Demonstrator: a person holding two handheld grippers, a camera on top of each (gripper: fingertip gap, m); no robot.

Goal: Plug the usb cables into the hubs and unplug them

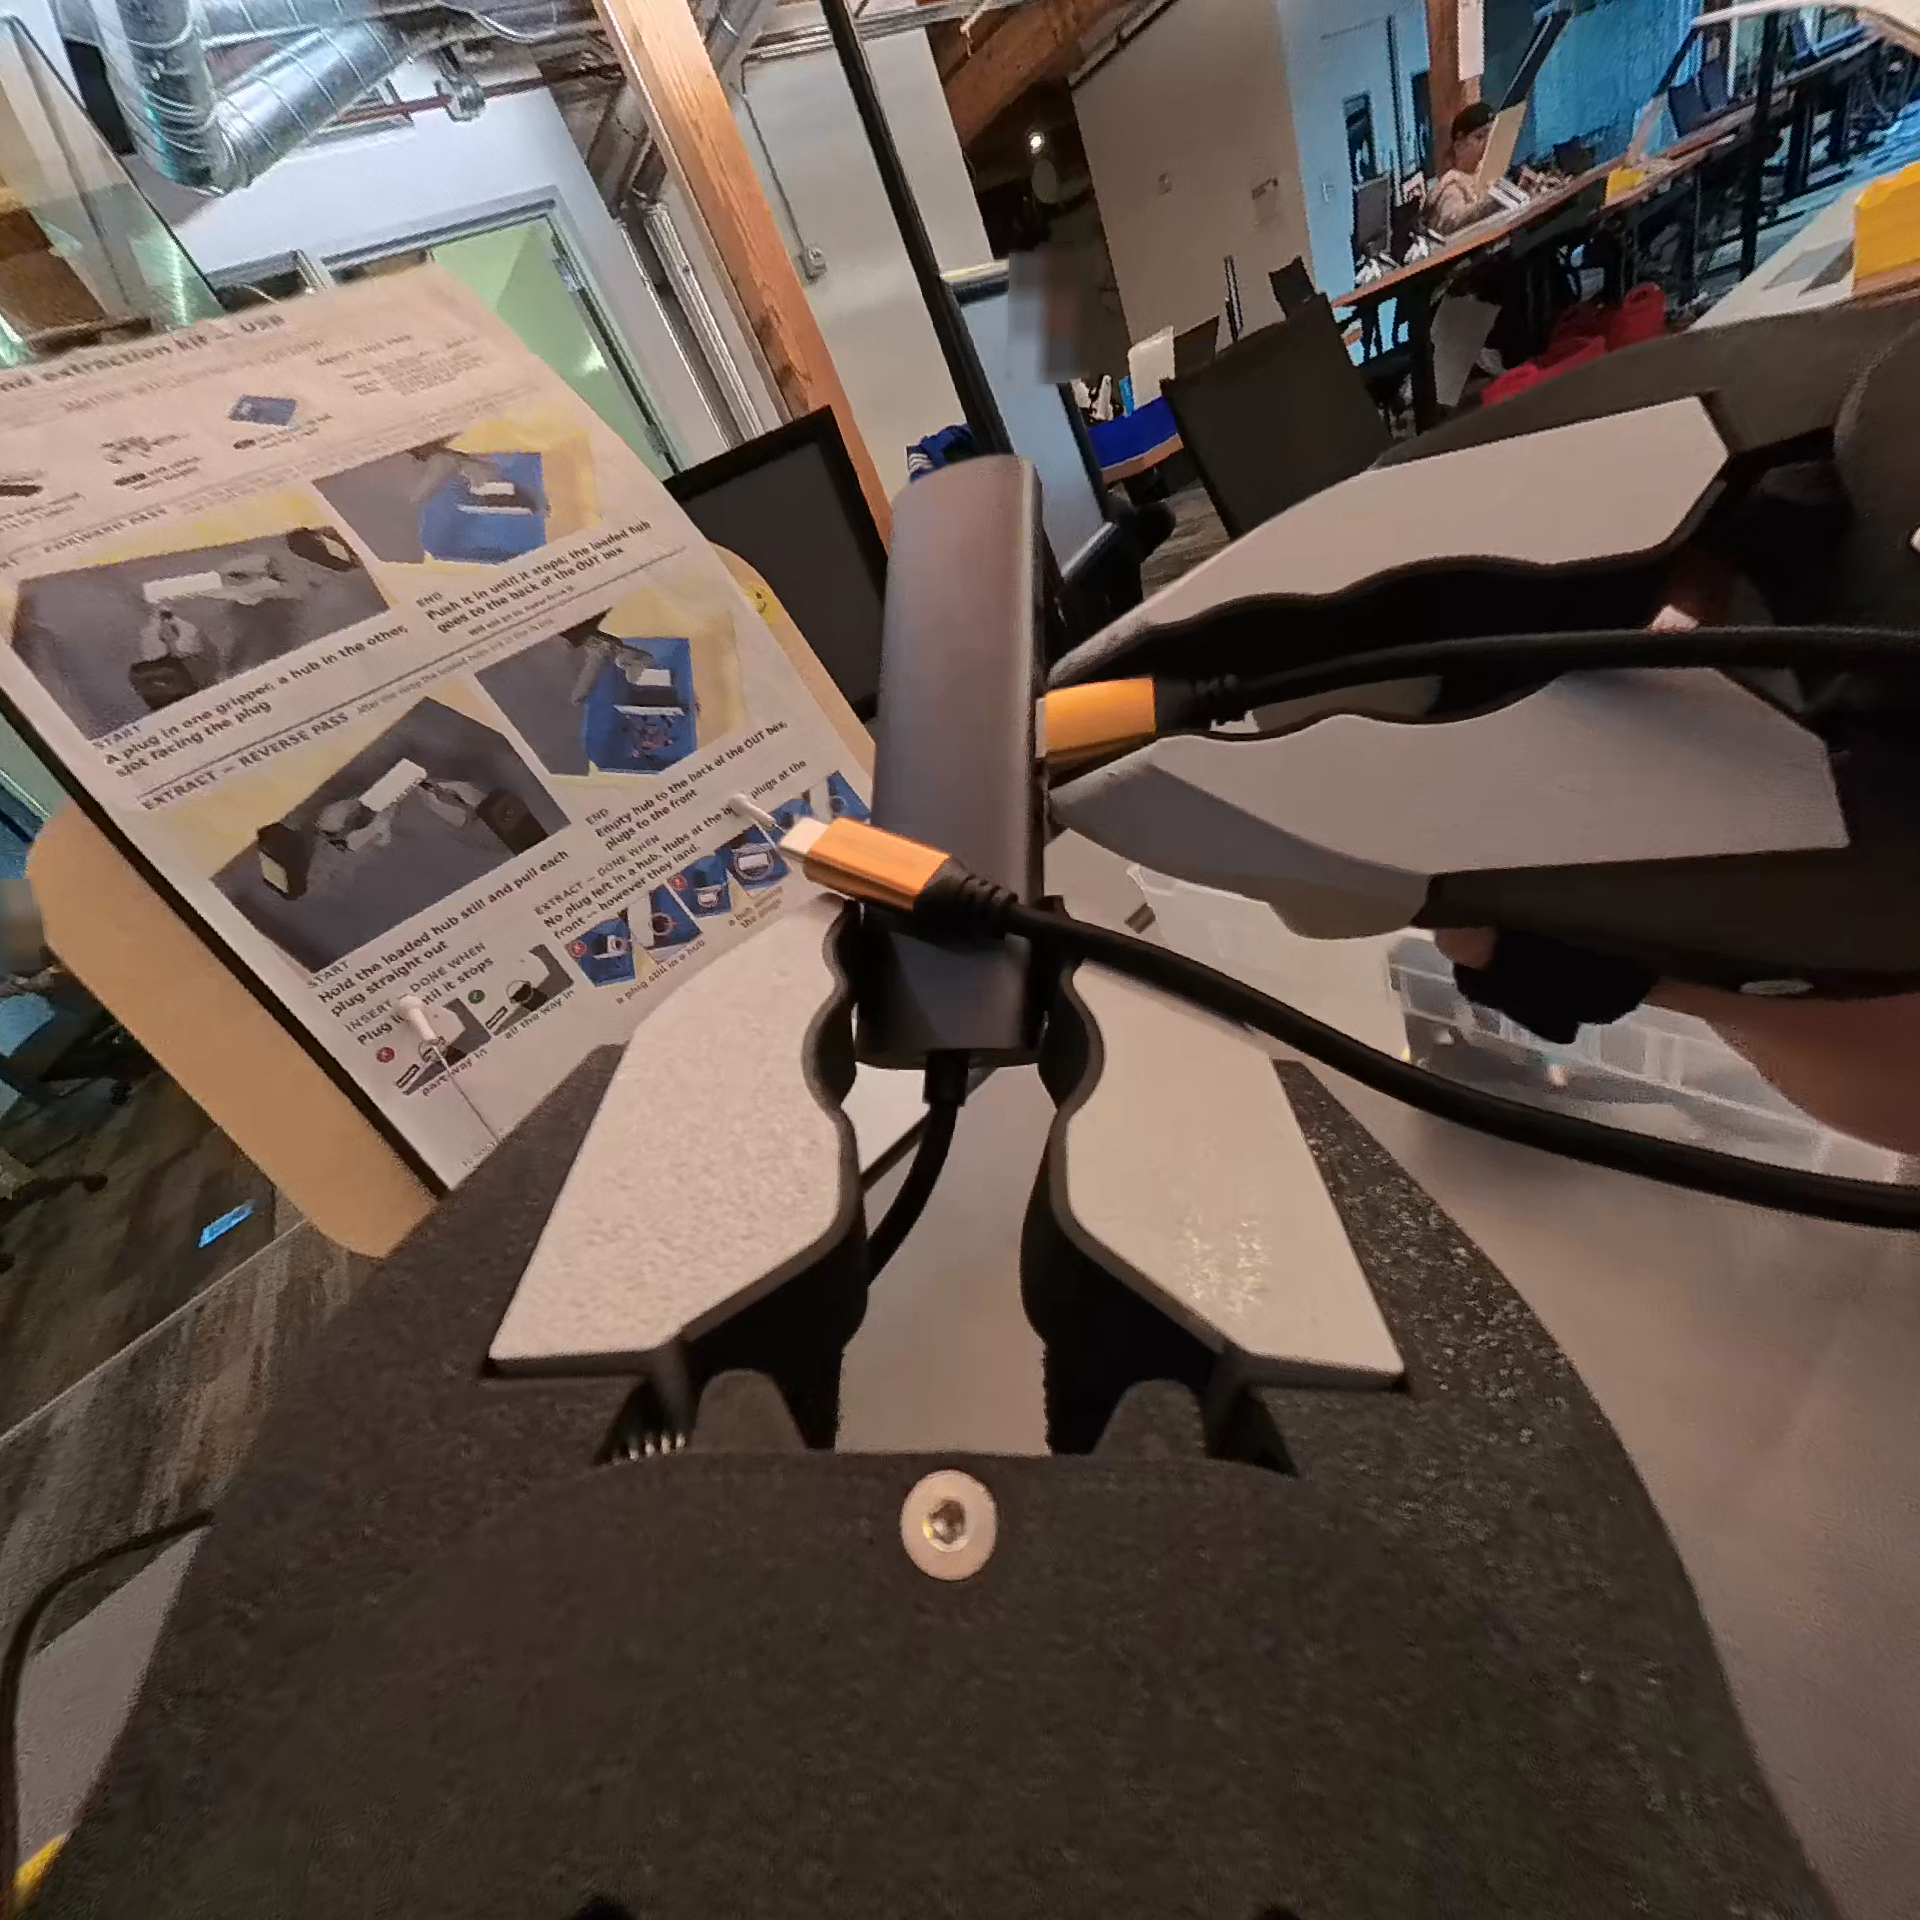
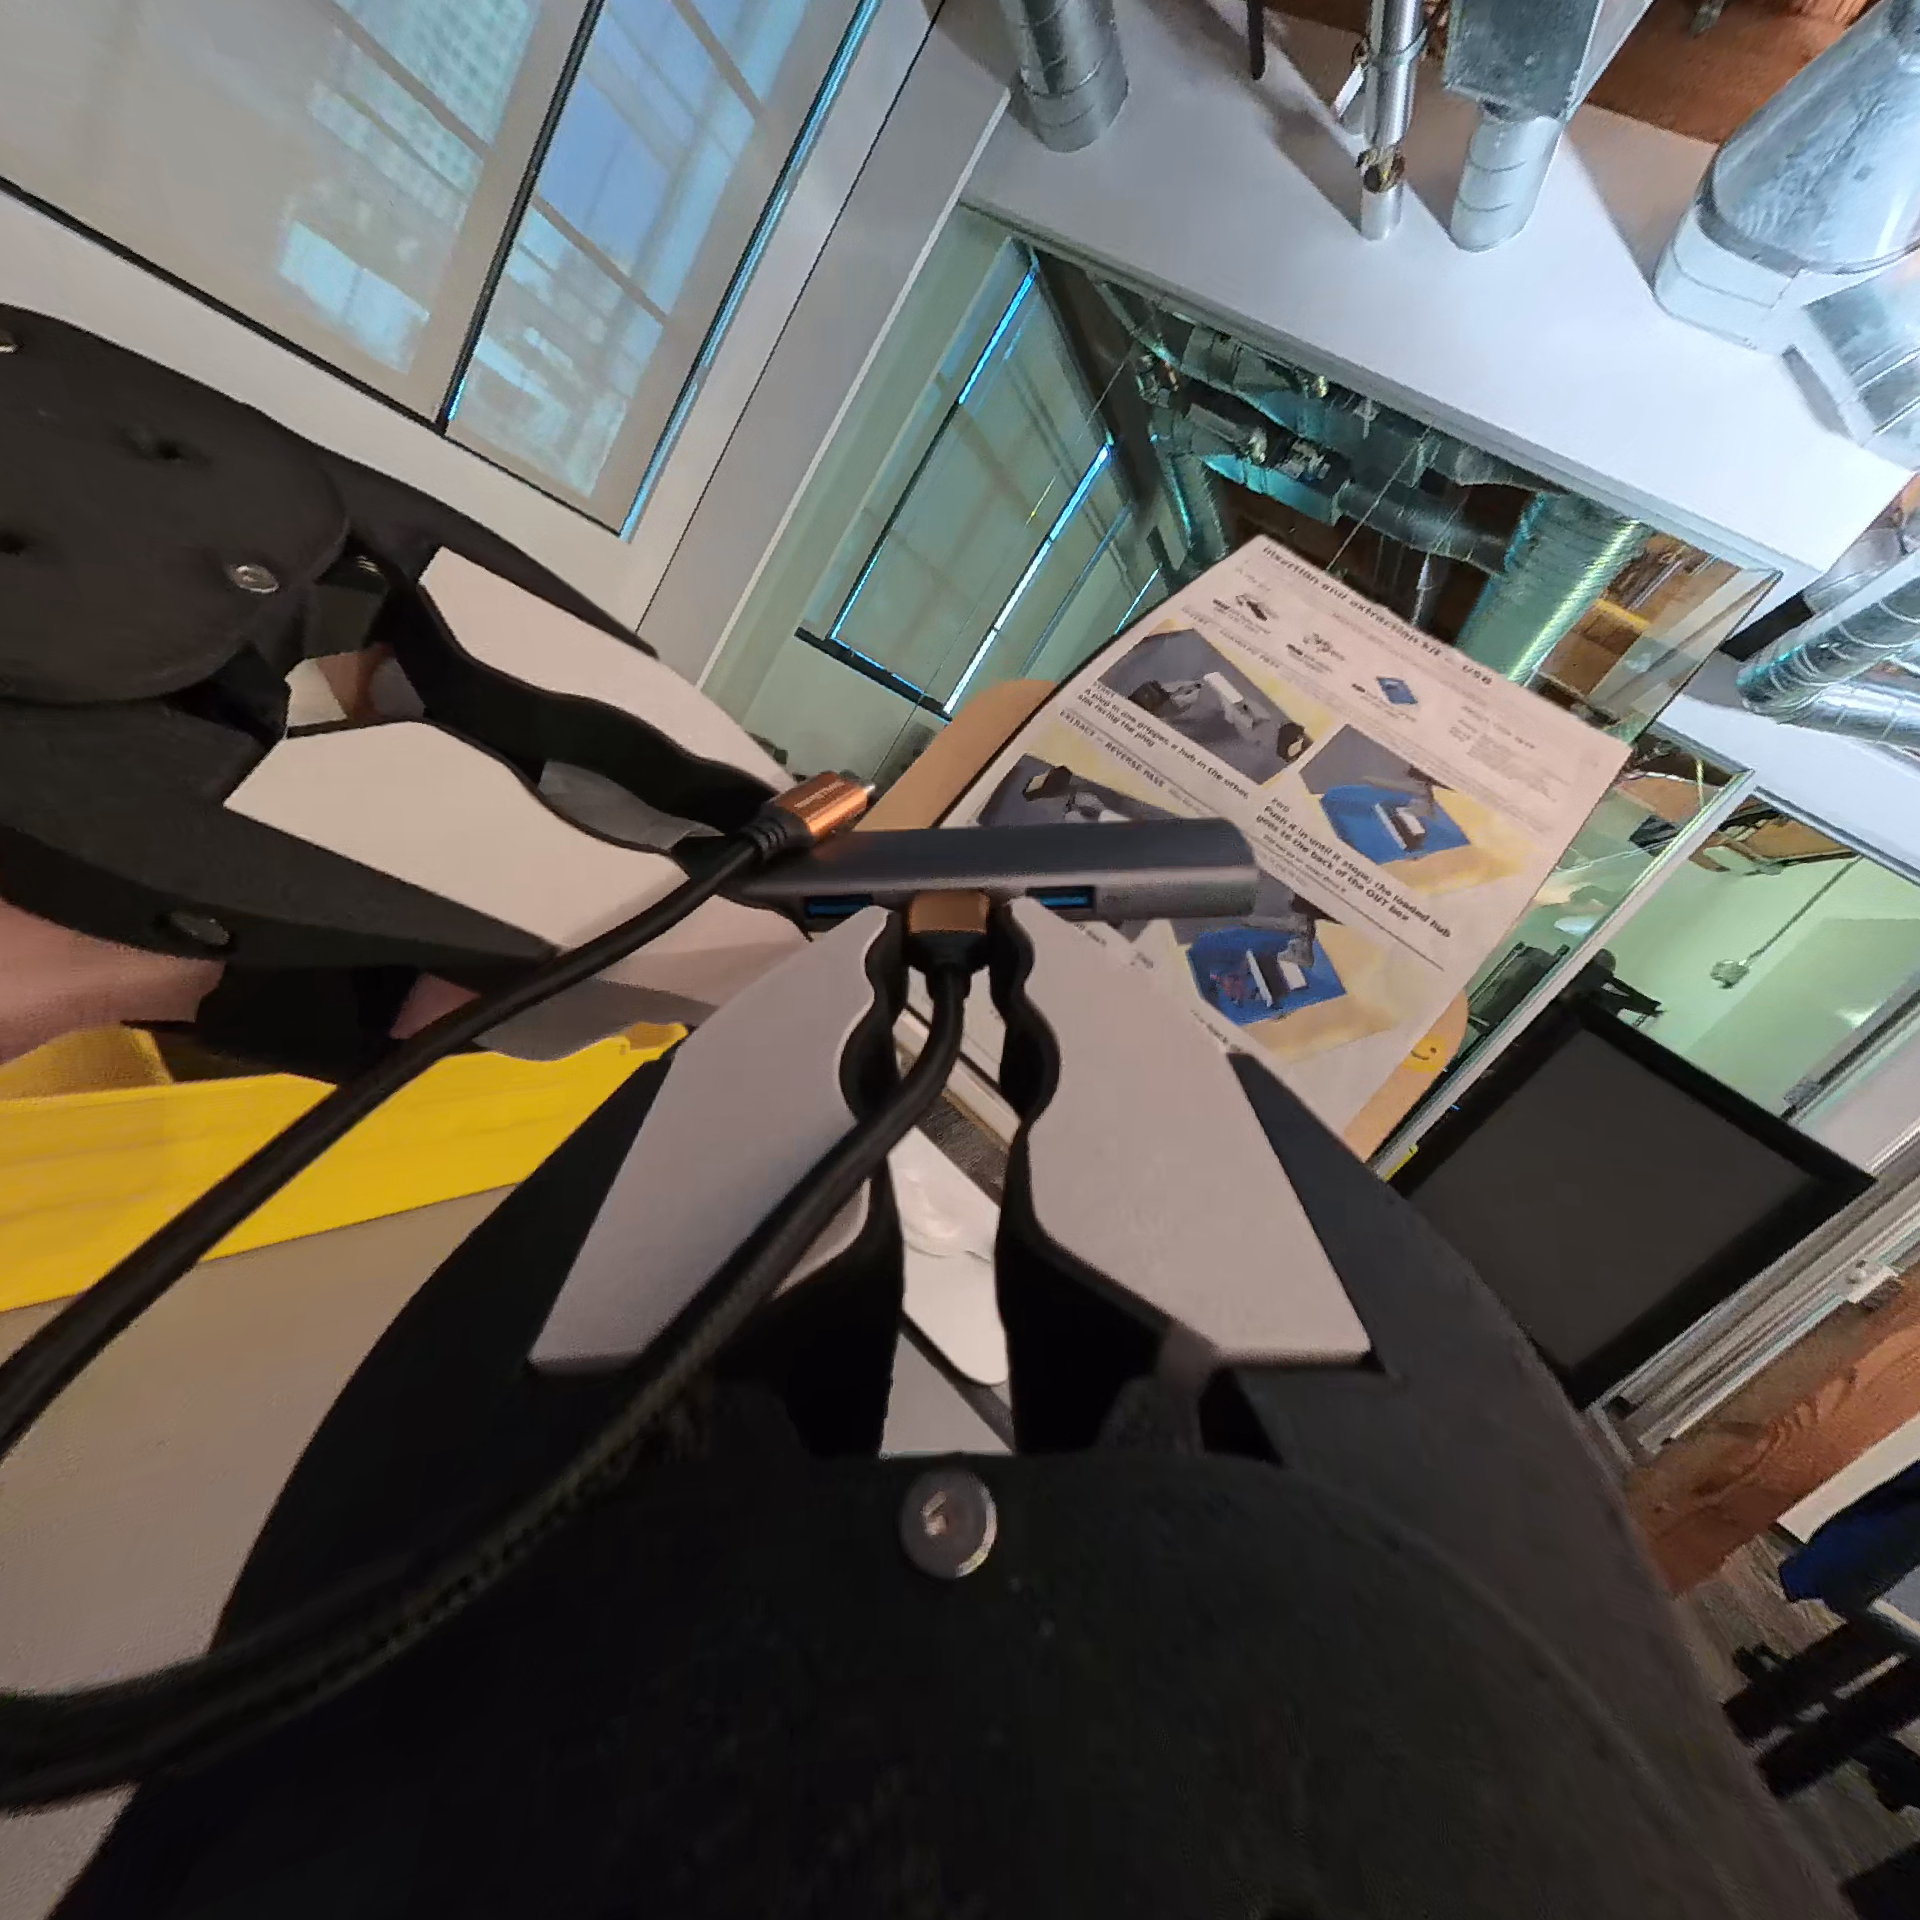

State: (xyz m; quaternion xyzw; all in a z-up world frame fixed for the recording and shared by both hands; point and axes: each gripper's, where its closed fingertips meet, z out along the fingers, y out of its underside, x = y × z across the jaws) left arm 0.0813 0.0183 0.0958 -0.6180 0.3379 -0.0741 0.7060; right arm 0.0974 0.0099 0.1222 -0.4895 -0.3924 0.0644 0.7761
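While our left gripper (image 1: 948, 997) clamps the lower end of the dark grey hub (image 1: 961, 665), holding it upright above the table (image 1: 1558, 1351), an instruction sheet (image 1: 343, 644) leans at the far left. A loose orange-collared plug (image 1: 868, 857) lies across the hub just above those fingertips. Further right, our right gripper (image 2: 945, 961) is clenched on a second orange plug (image 2: 945, 914), which sits against the hub's port side between two blue ports.

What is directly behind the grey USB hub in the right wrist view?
Behind the grey USB hub stands a printed instruction sheet on a cardboard backing. The hub covers a strip of both, so what is printed there cannot be seen.
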